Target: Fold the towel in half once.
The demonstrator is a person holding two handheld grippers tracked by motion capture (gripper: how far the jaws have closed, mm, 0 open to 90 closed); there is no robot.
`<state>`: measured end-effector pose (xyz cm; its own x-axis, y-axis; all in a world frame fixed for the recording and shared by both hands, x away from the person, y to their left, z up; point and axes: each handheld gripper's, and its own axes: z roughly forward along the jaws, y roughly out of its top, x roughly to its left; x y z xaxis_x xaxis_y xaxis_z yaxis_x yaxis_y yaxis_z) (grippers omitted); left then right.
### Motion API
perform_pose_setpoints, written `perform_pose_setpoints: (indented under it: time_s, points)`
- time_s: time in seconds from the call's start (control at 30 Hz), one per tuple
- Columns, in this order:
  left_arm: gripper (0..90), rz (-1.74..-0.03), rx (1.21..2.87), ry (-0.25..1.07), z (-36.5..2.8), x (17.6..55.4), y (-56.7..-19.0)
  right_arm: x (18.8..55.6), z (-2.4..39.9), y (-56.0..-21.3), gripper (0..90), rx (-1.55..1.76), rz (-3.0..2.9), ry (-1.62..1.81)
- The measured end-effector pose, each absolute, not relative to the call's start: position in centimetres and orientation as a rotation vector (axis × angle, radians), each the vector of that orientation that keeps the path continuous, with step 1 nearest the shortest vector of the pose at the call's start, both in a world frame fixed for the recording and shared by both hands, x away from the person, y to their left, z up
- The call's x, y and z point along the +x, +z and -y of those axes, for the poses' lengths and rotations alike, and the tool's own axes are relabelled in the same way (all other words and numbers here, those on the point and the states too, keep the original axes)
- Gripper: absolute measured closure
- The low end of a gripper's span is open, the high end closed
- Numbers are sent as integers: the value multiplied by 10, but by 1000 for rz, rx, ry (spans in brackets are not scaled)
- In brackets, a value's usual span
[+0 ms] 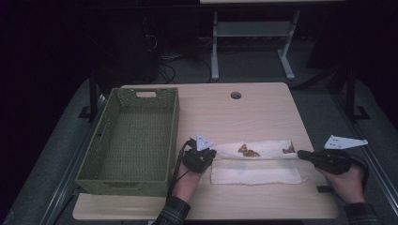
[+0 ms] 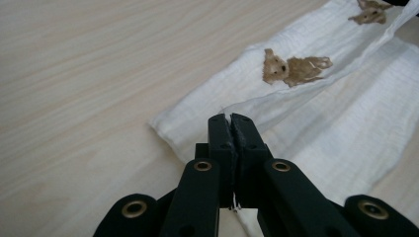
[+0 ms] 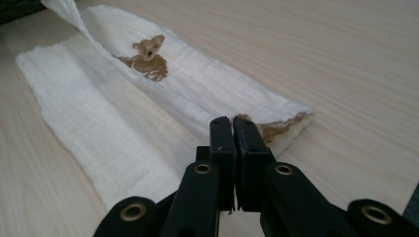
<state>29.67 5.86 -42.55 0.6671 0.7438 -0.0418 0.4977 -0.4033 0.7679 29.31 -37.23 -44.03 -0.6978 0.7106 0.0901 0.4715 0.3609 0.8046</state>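
Both hands come in at the near edge of the table (image 1: pixel 263 108). The left gripper (image 1: pixel 210 153) has its jaws clamped tight on the left end of a white cloth (image 1: pixel 256 172), and the right gripper (image 1: pixel 302 154) is pinched on the right end the same way (you can see a sliver of fabric caught between the jaws in both gripper views). The cloth lies near the front of the table, right of centre. Its far half looks lifted into a fold across the middle, with little brown teddy bear prints (image 2: pixel 294 69) showing on it.

What I'd worry about: each pinch is only on the very edge, so if one hand pulls sideways harder than the other, a corner could slip out and the fold would flop crooked. Pulling too taut could also drag the lower layer along the wood, so the edges wouldn't line up.

To the left sits a green woven basket (image 1: pixel 96 157), just beside the left gripper, so a wide swing could bump it. The tabletop is pale wood with a cable hole (image 1: pixel 235 95) toward the far edge. Beyond it the room is dark, with grey carpet, cables and a white desk frame (image 1: pixel 251 44).
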Motion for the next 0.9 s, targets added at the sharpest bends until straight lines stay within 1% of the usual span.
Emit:
perform_pose_setpoints:
  time_s: [0.37,0.53,0.73,0.9]
  points:
    - [875,-923,2176,386,-56,280,-434,275,373,-450,875,1040,-2414,1193]
    - [872,-916,2223,355,-58,277,-440,268,370,-456,871,1030,-2457,1159]
    - [872,-906,2236,334,-59,272,-440,261,369,-459,871,1019,-2486,1138]
    - [873,-900,2212,327,-61,265,-436,253,372,-457,872,1016,-2477,1163]
